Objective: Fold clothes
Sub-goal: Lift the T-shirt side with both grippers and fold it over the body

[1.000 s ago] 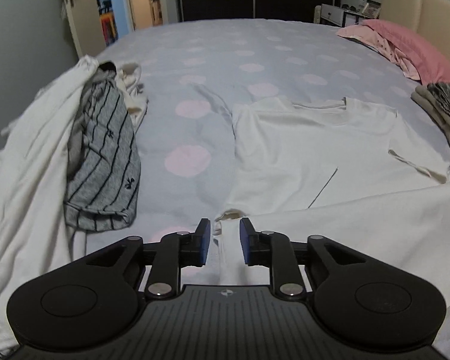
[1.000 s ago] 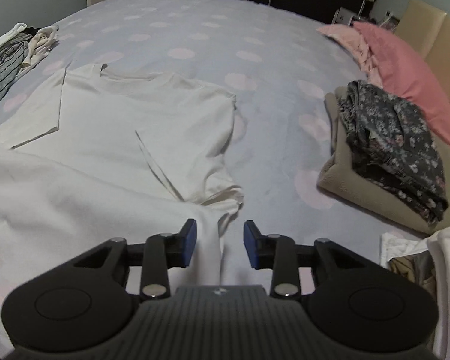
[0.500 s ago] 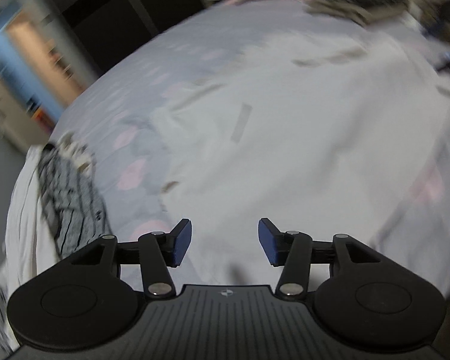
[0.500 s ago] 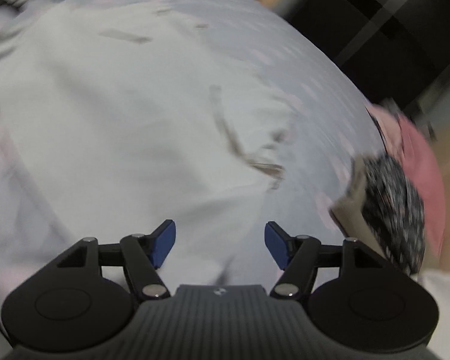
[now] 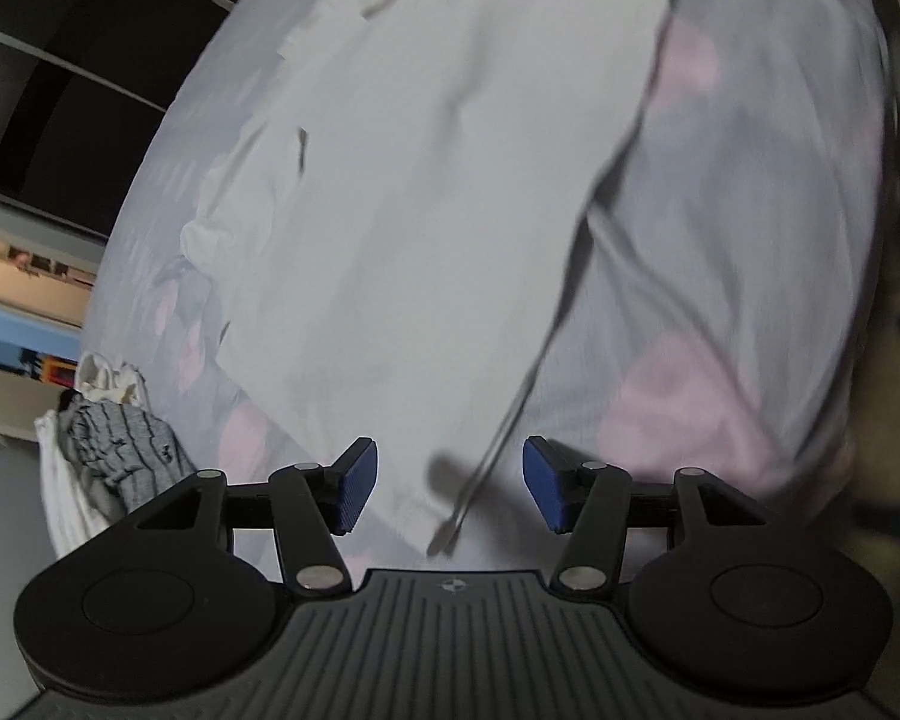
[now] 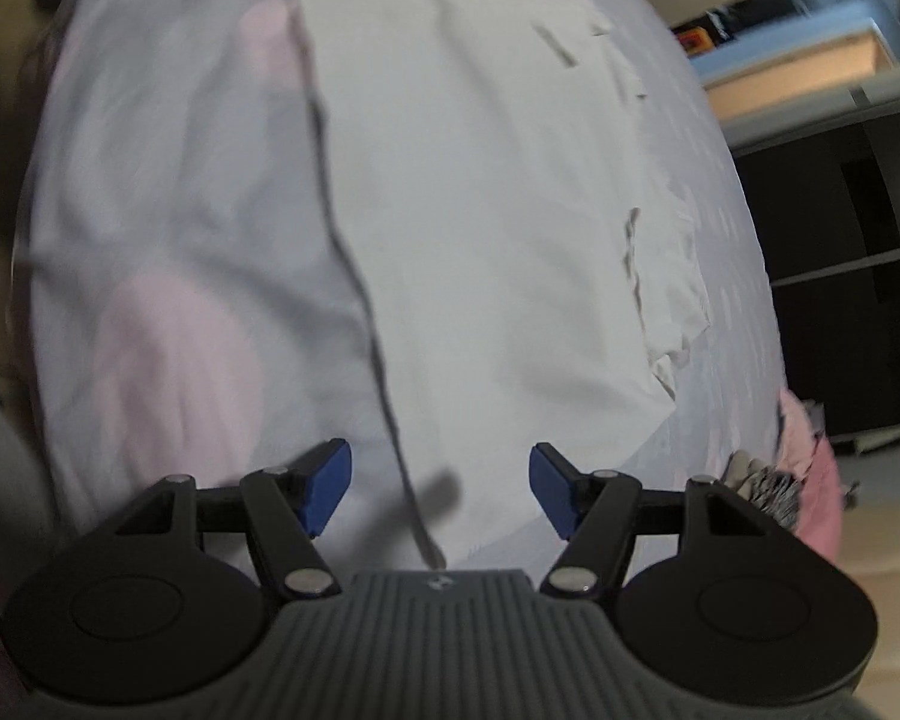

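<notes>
A white T-shirt (image 5: 426,228) lies spread flat on the bed; it also shows in the right wrist view (image 6: 492,252). Both views are tilted and blurred. My left gripper (image 5: 450,492) is open and empty, hovering over the shirt's near hem edge (image 5: 498,456). My right gripper (image 6: 439,495) is open and empty, over the other end of that hem edge (image 6: 384,396). Neither gripper touches the cloth that I can see.
The bed has a lilac sheet with pink dots (image 5: 750,312). A pile of grey striped and white clothes (image 5: 114,444) lies at the left. Folded dark floral clothes and a pink pillow (image 6: 810,480) sit at the right edge. Dark wardrobes (image 6: 840,276) stand beyond.
Both grippers opened wide and let go of the shirt hem. Both cameras swung sharply and tilted down toward the near hem; the shirt now lies flat.
</notes>
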The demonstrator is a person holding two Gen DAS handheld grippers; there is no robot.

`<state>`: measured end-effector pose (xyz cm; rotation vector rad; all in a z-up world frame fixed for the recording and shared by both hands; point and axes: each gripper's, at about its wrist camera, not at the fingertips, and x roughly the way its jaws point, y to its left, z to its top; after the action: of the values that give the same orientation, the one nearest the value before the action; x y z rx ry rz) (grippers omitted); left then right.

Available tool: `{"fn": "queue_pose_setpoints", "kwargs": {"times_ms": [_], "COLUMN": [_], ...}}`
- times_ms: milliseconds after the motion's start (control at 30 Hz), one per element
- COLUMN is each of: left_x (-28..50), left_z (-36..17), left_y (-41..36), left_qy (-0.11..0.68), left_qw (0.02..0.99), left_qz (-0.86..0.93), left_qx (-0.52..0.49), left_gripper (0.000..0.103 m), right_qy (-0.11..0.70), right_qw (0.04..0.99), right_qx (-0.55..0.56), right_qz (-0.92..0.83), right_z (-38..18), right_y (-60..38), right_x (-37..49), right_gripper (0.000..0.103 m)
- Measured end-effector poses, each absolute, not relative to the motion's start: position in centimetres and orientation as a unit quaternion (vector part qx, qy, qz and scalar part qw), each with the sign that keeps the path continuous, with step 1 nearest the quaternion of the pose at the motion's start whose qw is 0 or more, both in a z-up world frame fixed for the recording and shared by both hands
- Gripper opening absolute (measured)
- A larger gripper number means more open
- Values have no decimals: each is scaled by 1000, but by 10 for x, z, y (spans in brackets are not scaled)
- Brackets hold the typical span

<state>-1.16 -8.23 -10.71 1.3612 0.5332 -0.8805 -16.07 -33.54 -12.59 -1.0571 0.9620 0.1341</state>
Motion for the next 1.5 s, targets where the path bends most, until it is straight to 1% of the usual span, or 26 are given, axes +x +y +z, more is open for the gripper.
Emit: {"fn": "queue_pose_setpoints", "kwargs": {"times_ms": [167,400,467,500,533,600,633,733,767,800,833,867,900,967,1033,1333,1500], "left_x": [-15,-26,-25,-24,-23,-19,-18,-17,-17,-17,-17,-16,-15,-12,-8,-4,7], "left_z": [-120,-143,-144,-144,-143,-141,-141,-142,-143,-144,-145,-145,-145,-143,-142,-114,-87], "left_y": [-82,-86,-88,-89,-90,-90,-90,-89,-89,-88,-87,-86,-86,-87,-87,-86,-92], "left_qy": [215,132,135,142,150,160,158,149,146,142,140,139,141,150,153,139,132], "left_qw": [644,629,628,629,629,631,634,639,639,638,637,637,638,642,645,682,716], "left_qz": [-378,-356,-358,-362,-365,-369,-366,-357,-353,-349,-343,-340,-336,-333,-328,-314,-297], "left_qx": [629,678,678,674,670,663,662,665,667,672,676,678,678,675,673,646,617], "left_gripper": [52,51,43,35,27,24,24,23,23,23,23,23,23,16,4,1,1], "right_qy": [441,410,403,401,400,398,396,386,386,391,397,402,406,412,414,408,393], "right_qw": [722,690,692,694,695,687,681,661,660,656,652,648,647,658,668,705,717], "right_qx": [-531,-595,-598,-598,-597,-607,-616,-643,-645,-646,-647,-647,-645,-630,-618,-578,-570], "right_qz": [43,31,23,20,18,17,16,4,0,-2,-5,-7,-8,-11,-16,-55,-85], "right_z": [-141,-161,-162,-162,-162,-165,-168,-176,-178,-179,-180,-181,-181,-176,-170,-140,-120], "right_y": [-333,-320,-322,-323,-324,-327,-328,-331,-333,-335,-337,-339,-341,-343,-341,-339,-341], "right_x": [-161,-166,-165,-165,-164,-166,-167,-169,-169,-168,-168,-168,-168,-166,-165,-152,-153], "right_gripper": [68,67,67,65,63,48,46,44,40,29,24,13,8,8,5,5,4]}}
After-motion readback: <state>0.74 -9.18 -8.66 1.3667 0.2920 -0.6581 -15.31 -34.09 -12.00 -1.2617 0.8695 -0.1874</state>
